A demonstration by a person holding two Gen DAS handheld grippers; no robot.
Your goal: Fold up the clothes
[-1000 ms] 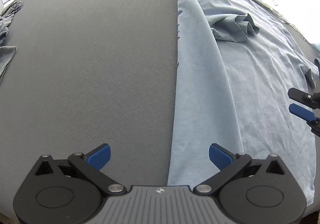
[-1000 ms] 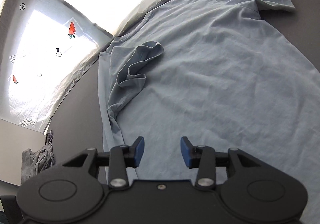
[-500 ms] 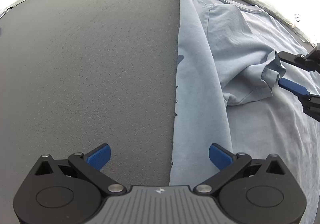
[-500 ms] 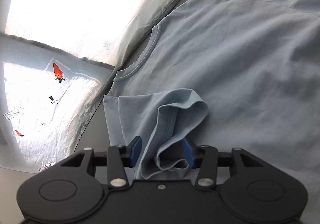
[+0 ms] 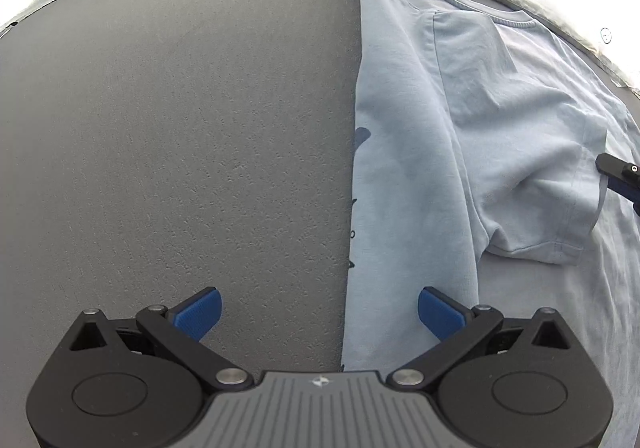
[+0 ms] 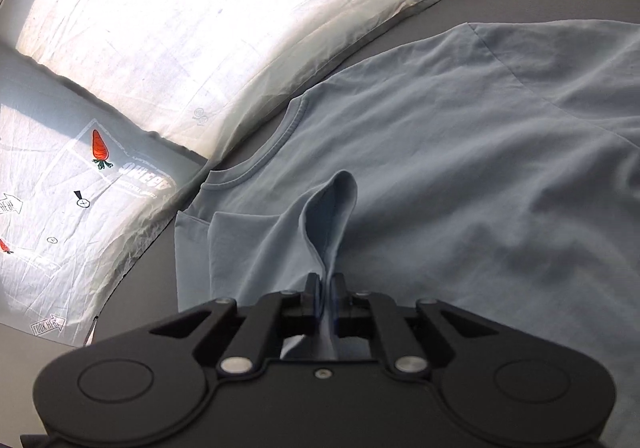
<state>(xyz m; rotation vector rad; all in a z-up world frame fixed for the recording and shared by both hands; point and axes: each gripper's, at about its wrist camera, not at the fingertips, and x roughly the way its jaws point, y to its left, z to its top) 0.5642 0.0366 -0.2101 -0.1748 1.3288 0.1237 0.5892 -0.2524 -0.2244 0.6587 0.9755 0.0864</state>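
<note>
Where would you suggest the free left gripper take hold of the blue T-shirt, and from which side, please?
Probably the long folded edge of the T-shirt along the dark mat. It lies straight, doubled and bare, running through the open left gripper. Approach from the mat side, sliding one finger under the fold.

The left gripper (image 5: 318,310) hovers with its jaws spread wide, blue pads (image 5: 199,312) at seven and five o'clock of its own view, nothing between them. The right gripper (image 6: 326,294) has its jaws pressed together on a pinch of cloth; it shows at three o'clock in the left wrist view.
</note>
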